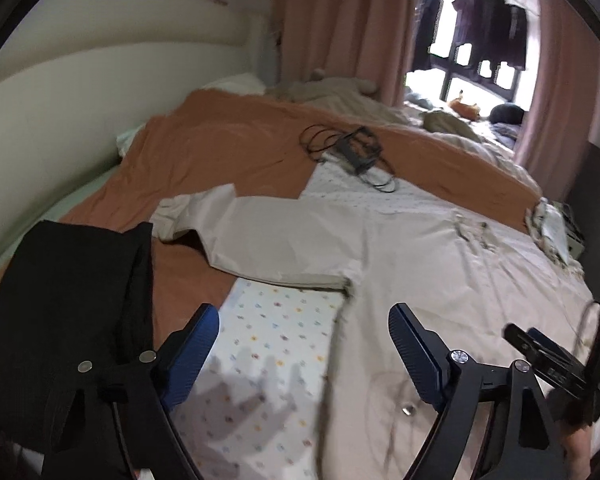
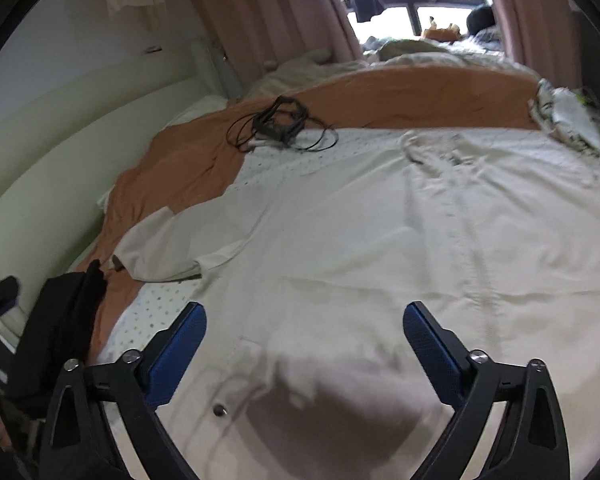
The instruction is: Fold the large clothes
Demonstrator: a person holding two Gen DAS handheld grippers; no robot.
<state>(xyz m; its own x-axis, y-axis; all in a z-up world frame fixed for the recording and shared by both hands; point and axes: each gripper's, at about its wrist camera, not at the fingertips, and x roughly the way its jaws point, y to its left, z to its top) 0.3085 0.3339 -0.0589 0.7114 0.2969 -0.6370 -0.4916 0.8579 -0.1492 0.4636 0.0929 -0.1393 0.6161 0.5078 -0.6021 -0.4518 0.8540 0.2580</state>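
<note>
A large off-white shirt (image 1: 400, 248) lies spread flat on the bed, front up, with its button line running away from me. One sleeve (image 1: 268, 232) stretches out to the left. My left gripper (image 1: 303, 312) hangs open over the shirt's left side edge and the dotted sheet (image 1: 268, 340), with nothing between its fingers. In the right wrist view the same shirt (image 2: 360, 220) fills the middle. My right gripper (image 2: 305, 310) stands open just above its lower body, near a metal snap (image 2: 219, 410), holding nothing.
A black garment (image 1: 72, 300) lies folded at the bed's left near corner. An orange blanket (image 1: 220, 144) covers the far half, with a black device and coiled cables (image 1: 356, 148) on it. Crumpled cloth (image 1: 552, 224) sits at the right edge. A padded headboard runs along the left.
</note>
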